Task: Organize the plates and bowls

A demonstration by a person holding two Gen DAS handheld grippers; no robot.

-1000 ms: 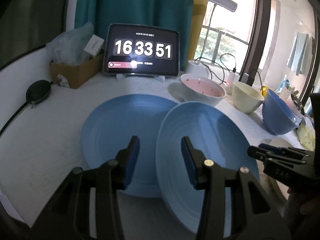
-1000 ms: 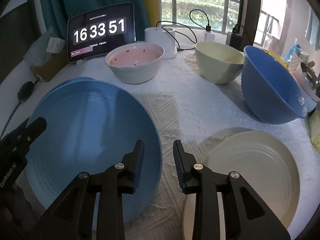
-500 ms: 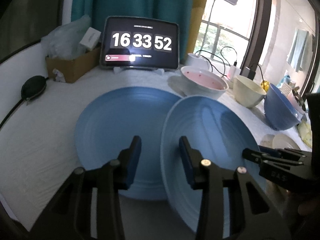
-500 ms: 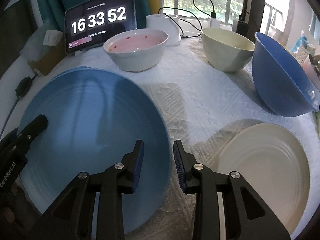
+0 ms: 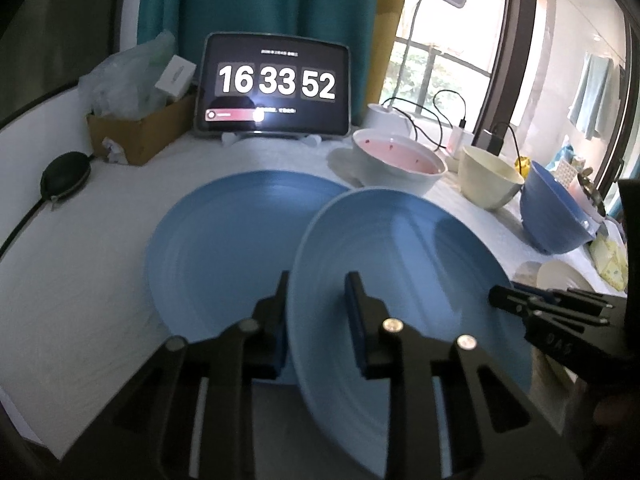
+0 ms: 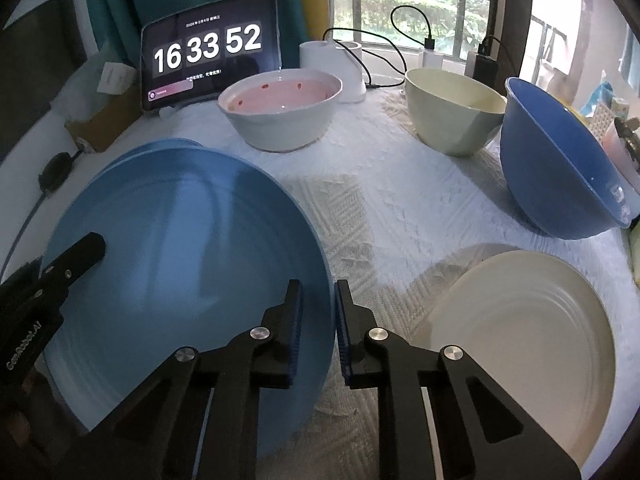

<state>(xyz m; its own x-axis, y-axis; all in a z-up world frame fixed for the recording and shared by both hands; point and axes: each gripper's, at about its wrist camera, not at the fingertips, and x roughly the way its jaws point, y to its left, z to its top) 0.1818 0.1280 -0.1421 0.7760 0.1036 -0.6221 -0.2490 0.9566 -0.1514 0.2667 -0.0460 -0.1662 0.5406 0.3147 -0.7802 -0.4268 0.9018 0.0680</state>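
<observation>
While both my grippers' jaws are closing on opposite rims of the tilted round blue ridged plate (image 5: pixel 400 280), left gripper (image 5: pixel 316 320) and right gripper (image 6: pixel 318 328) straddle it above a second blue plate (image 5: pixel 224 248) on the textured white cloth (image 6: pixel 380 208); the pink-lined bowl (image 6: pixel 280 108) looks empty.

Only a few readable bits: the tablet (image 5: pixel 274 84) shows big clock digits 16 33 52, with tiny lines above and below I can't make out. The left gripper (image 6: pixel 24 344) body reads "GenRobot.AI" in the right wrist view.
</observation>
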